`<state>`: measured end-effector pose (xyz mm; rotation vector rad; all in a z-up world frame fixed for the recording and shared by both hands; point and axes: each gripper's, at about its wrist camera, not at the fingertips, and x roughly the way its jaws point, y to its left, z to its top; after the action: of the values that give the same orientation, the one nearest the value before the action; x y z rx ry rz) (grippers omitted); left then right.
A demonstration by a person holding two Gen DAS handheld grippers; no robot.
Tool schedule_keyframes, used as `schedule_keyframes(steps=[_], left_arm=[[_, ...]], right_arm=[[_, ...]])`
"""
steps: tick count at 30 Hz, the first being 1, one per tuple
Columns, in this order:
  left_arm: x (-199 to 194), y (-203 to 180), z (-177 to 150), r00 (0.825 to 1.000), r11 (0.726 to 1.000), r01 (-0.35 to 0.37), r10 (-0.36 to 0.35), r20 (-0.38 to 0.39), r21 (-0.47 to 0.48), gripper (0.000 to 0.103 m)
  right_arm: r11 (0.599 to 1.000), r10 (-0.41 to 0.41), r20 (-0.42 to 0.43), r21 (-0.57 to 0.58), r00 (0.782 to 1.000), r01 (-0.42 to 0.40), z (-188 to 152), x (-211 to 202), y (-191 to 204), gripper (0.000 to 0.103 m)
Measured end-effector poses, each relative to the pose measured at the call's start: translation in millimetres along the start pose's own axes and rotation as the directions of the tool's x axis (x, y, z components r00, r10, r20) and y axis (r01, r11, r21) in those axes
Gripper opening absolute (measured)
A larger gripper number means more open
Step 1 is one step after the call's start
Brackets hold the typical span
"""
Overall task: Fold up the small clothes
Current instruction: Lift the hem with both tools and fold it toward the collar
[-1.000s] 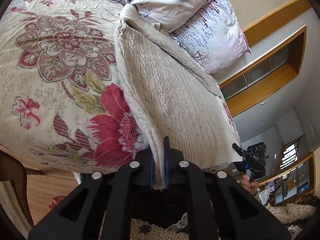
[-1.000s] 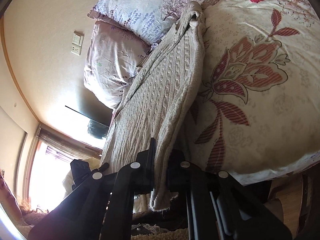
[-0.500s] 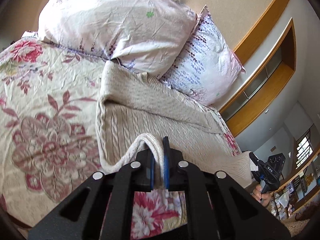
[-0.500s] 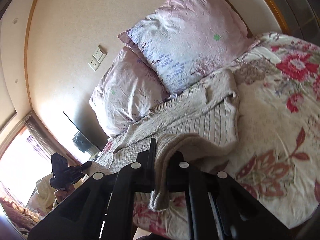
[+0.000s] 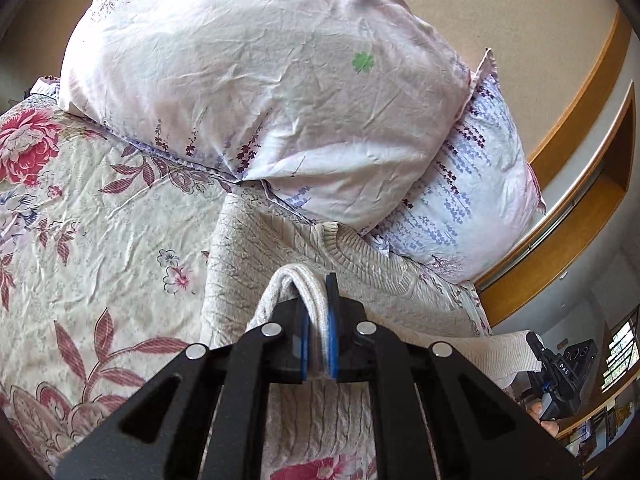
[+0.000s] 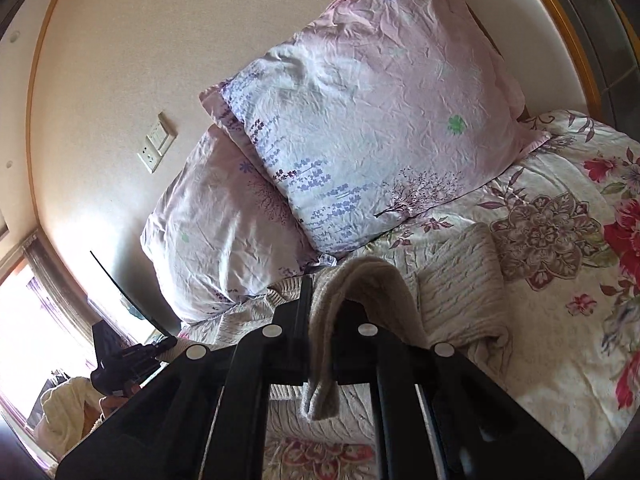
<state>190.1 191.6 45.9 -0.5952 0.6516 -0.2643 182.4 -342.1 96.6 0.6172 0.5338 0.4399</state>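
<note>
Cream cable-knit sweater [image 5: 256, 264] lies on a floral bed [image 5: 100, 240]; left gripper [image 5: 318, 320] and right gripper [image 6: 320, 320] jaws each clamp its hem.

A bed [image 5: 100, 240] is covered with a cream bedspread printed with red and maroon flowers. Two pale pink pillows [image 5: 260, 92] with lilac sprigs lean against a beige wall [image 6: 160, 40], one overlapping the other. A white switch plate [image 6: 157, 147] sits on that wall beside the pillows. Wooden trim [image 5: 580, 92] curves along the wall, with a wood-lined recess [image 5: 592, 208] below it. Bright daylight pours through a window [image 6: 32, 328] at the lower left of the right wrist view.
</note>
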Motion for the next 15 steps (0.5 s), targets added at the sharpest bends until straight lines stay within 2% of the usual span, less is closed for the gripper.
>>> schedule_keyframes(steps=[6, 11, 15], left_arm=[[32.2, 16.6, 19.7, 1.000, 0.997, -0.009, 0.009, 0.011, -0.075, 0.007], [57.8, 26.2, 22.8, 0.999, 0.994, -0.041, 0.039, -0.020, -0.096, 0.007], [72.1, 32.3, 29.7, 0.999, 0.990, -0.036, 0.034, -0.022, -0.137, 0.007]], right_arm=[[0.996, -0.035, 0.002, 0.082, 0.999, 0.035, 15.1, 34.8, -22.0, 0.007], [0.981, -0.086, -0.048, 0.169, 0.995, 0.093, 12.8, 62.1, -46.7, 0.007], [0.964, -0.126, -0.067, 0.225, 0.990, 0.138, 15.0, 77.9, -59.3, 0.007]])
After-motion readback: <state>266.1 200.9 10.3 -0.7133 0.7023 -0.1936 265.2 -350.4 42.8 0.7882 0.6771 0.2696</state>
